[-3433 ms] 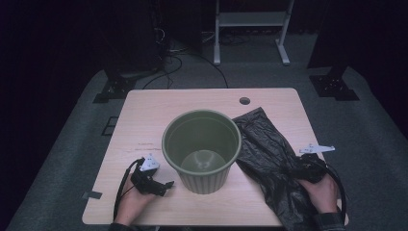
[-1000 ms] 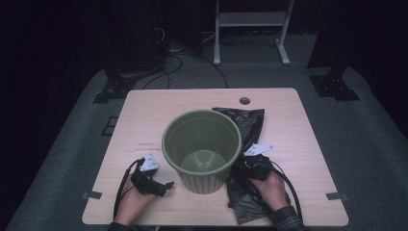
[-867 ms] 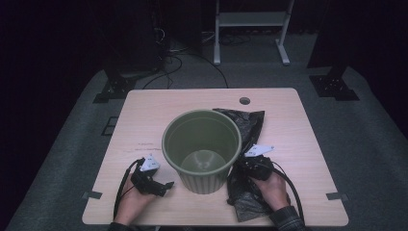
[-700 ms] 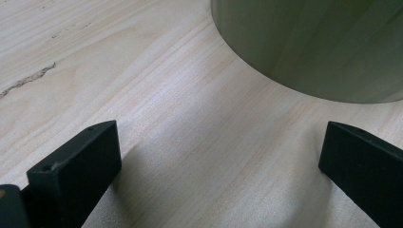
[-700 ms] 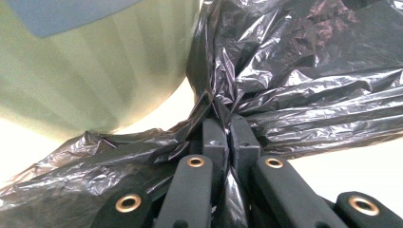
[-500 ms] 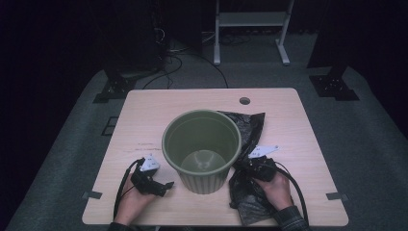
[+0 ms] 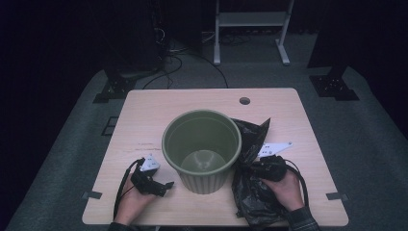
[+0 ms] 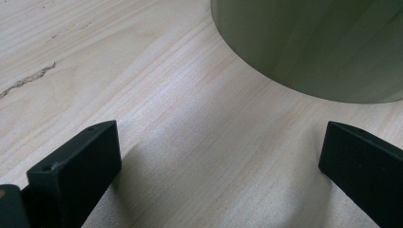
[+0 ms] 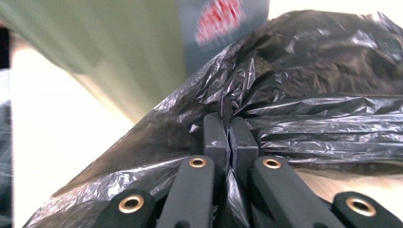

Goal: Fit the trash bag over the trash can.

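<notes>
Counting what is carried by the tabletop (image 7: 288, 103): one green ribbed bin (image 7: 202, 150), upright and empty, set at the middle toward the near edge; one black plastic bag (image 7: 252, 192), crumpled, lying from just right of the bin down to the near edge and touching the bin's side. Two grippers are seen, one per hand.

Right gripper (image 9: 230, 137) — jaws are pressed together, with a fold of the bag pinched between the pads; bag film is bunched around the tips. In the high view it is held just right of the bin, over the bag.

Left gripper (image 8: 218, 156) — jaws are spread wide, nothing is held between them; bare wood lies between the pads, with the bin wall just ahead, not touched. It is rested near the near-left corner.
</notes>
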`<action>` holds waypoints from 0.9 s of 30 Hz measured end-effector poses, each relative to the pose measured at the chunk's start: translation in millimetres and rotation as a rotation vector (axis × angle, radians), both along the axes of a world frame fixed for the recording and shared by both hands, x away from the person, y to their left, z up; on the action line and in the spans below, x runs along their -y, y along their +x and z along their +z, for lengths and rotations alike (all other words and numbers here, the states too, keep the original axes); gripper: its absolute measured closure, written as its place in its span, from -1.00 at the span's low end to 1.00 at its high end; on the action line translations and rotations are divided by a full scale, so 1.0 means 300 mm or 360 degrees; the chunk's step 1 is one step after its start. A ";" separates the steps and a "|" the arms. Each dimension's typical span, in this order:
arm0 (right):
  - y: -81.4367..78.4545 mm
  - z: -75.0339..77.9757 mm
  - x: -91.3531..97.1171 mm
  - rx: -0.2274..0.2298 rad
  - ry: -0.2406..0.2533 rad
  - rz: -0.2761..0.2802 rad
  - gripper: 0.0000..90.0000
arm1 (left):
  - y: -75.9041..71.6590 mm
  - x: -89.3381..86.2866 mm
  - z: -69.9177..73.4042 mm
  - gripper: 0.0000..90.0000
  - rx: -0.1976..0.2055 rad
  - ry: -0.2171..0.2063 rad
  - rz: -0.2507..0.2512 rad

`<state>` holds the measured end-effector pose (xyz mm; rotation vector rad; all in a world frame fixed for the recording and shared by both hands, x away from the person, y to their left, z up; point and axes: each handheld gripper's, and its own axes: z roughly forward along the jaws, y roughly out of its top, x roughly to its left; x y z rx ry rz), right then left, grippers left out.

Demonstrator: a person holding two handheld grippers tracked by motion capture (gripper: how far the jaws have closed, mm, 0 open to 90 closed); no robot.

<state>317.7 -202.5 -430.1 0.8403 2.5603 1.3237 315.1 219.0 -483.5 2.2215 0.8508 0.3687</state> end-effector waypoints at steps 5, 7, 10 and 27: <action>-0.019 0.062 0.016 0.0006 0.0078 0.0086 0.98 | 0.000 0.000 0.000 -1.00 0.0000 0.0000 0.0000; -0.027 0.095 0.018 0.0022 0.0101 0.0136 0.98 | 0.000 0.000 0.000 -1.00 0.0000 0.0000 0.0000; -0.040 0.132 0.017 0.0042 0.0118 0.0191 0.98 | 0.000 0.000 0.000 -1.00 0.0000 -0.0001 0.0001; -0.107 0.335 0.018 0.0145 0.0192 0.0514 0.98 | 0.000 0.000 0.000 -1.00 0.0001 -0.0002 0.0002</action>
